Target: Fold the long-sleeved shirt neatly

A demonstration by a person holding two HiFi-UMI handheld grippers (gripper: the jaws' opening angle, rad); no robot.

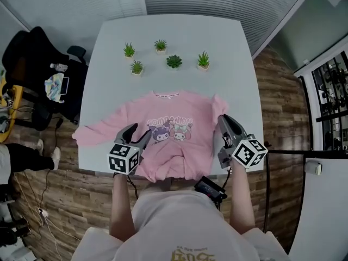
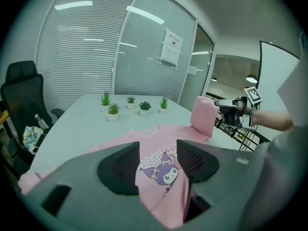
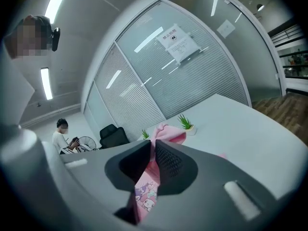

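A pink long-sleeved shirt [image 1: 168, 140] with a cartoon print lies front up on the pale table [image 1: 174, 37], its hem at the near edge. Its left sleeve [image 1: 89, 134] stretches out flat toward the table's left edge. My left gripper [image 1: 138, 134] hovers over the shirt's lower left, and its jaws stand wide apart. In the left gripper view [image 2: 159, 160], the print and a fold of pink cloth show in the gap. My right gripper [image 1: 224, 123] is shut on the right sleeve [image 2: 204, 115] and holds it lifted off the table. Pink cloth is pinched between its pads [image 3: 153, 153].
Several small potted plants [image 1: 166, 56] stand at the table's far side. A black office chair [image 1: 38, 58] with clutter stands left of the table. A person sits in the room beyond [image 3: 62, 138]. Wooden floor [image 1: 283, 118] surrounds the table, and glass walls stand behind it.
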